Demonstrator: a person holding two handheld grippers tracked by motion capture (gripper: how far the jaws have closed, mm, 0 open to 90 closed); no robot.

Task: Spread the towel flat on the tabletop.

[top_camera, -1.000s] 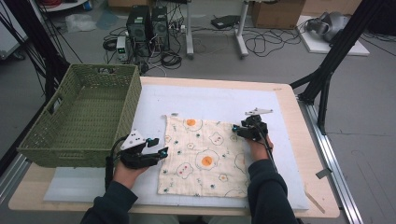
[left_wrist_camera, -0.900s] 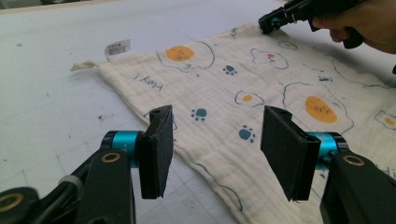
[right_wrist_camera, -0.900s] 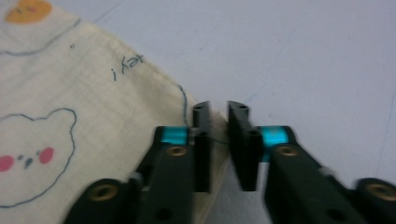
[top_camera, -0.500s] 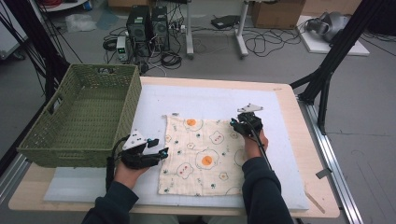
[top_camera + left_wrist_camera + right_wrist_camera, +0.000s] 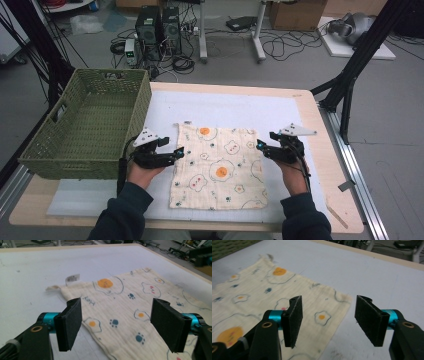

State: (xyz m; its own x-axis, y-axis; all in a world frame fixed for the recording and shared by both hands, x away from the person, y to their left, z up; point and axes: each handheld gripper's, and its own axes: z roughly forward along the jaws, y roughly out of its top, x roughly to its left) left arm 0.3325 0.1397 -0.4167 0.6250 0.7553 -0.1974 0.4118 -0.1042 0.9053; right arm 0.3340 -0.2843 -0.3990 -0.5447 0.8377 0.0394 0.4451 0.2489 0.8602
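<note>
A cream square cloth printed with fried eggs, paw prints and little faces (image 5: pixel 219 167) lies spread flat on the white mat (image 5: pixel 225 107) that covers the pale wooden tabletop (image 5: pixel 312 107), roughly in the middle and nearer the person's side. A small white label (image 5: pixel 72 278) sticks out at its far left corner.

The left claw (image 5: pixel 177 152) sits just at the cloth's left edge, pointing in toward it. Its jaws have just been opening, and in the left gripper view the two black pads (image 5: pixel 71 321) stand wide apart with nothing pinched between them; the cloth's edge runs across the gap underneath, lying free on the mat.

The right claw (image 5: pixel 260 146) hovers at the cloth's right edge, near its far right corner, pointing back toward the left one. Its jaws too have just been opening. In the right gripper view the black pads (image 5: pixel 294 320) are parted, though less widely, and hold nothing; the corner of the cloth lies below the gap, untouched.

The person's hands and dark sleeves (image 5: pixel 122 212) come in from the near edge. A green woven rectangular basket (image 5: pixel 87 127) stands at the left of the tabletop, just beside the left hand and well apart from the cloth.
</note>
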